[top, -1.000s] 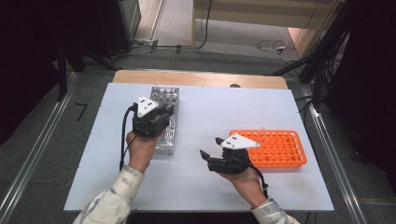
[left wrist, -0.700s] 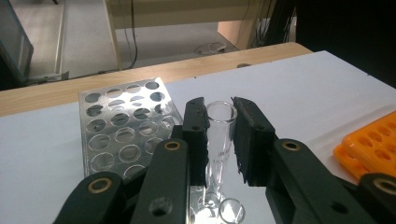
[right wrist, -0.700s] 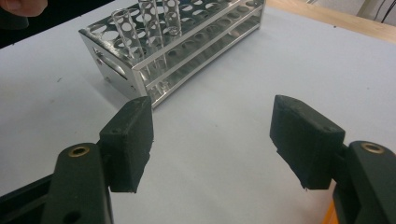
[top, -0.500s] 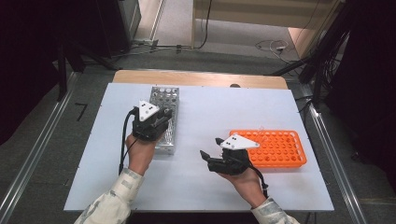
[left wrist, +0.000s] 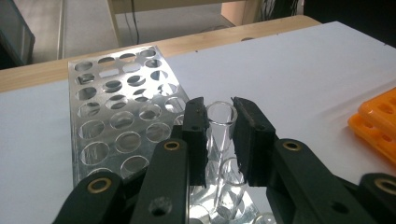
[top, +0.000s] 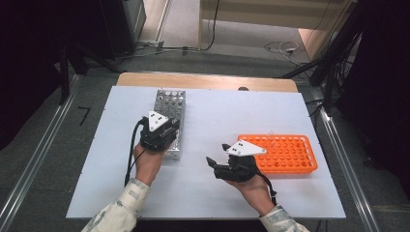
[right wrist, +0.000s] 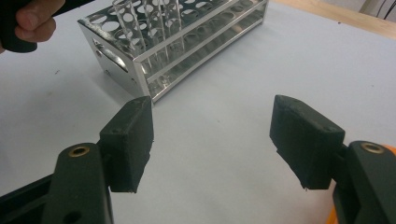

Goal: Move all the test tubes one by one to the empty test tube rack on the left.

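Observation:
A clear glass test tube (left wrist: pixel 219 133) stands upright between the black jaws of my left gripper (left wrist: pixel 219 140), which is shut on it. The tube's lower end reaches down into the metal rack (left wrist: pixel 116 130) with round holes. From above, the left gripper (top: pixel 162 133) hangs over the near end of that silver rack (top: pixel 170 104). Several more clear tubes (right wrist: pixel 140 23) stand in the rack's near end. My right gripper (right wrist: pixel 212 140) is open over bare white table, with nothing between its pads. It rests left of the orange rack (top: pixel 285 152), as the right gripper (top: pixel 227 162) shows from above.
The white board (top: pixel 212 121) covers the table, with a wooden strip (top: pixel 208 81) at the far edge. The orange rack's corner (left wrist: pixel 378 123) appears at the right of the left gripper view. Metal rails (top: pixel 338 145) run along both sides of the table.
The left gripper has sunk a little over the silver rack with the tube in it. The right hand has stayed put.

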A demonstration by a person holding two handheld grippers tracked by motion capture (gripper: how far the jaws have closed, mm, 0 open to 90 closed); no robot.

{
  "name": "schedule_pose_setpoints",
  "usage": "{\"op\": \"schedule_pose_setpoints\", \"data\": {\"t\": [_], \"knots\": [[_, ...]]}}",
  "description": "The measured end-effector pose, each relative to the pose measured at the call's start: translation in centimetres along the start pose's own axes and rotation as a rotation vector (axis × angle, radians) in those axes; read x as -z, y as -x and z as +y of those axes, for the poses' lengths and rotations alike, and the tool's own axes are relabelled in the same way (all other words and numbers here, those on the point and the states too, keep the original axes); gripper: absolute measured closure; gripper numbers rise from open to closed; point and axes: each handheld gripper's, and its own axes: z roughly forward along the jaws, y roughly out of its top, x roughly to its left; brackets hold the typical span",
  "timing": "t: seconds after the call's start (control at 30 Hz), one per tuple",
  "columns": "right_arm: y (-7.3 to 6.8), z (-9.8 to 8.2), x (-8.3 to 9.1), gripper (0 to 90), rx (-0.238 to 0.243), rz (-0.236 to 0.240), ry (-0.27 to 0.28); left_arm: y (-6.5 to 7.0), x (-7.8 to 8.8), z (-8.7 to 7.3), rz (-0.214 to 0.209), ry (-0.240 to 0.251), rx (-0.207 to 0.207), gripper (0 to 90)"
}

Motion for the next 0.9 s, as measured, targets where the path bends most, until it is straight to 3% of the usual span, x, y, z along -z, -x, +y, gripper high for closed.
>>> {"op": "schedule_pose_setpoints", "data": {"t": [0.37,0.43,0.63,0.9], "knots": [[0.0,-0.1,0.0,29.0,0.0,0.001,0.003,0.0,0.1,-0.2,-0.018,0.013,0.025,71.1],[0.1,0.0,0.2,29.1,-0.005,-0.003,0.004,-0.1,0.4,-0.1,-0.026,0.024,0.037,67.5],[0.5,-0.5,1.3,28.9,-0.005,-0.018,0.009,0.2,1.1,0.3,-0.05,0.036,0.086,41.6],[2.5,-1.9,4.4,29.0,-0.047,-0.065,0.039,0.6,2.3,0.7,-0.059,0.058,0.097,29.9]]}}
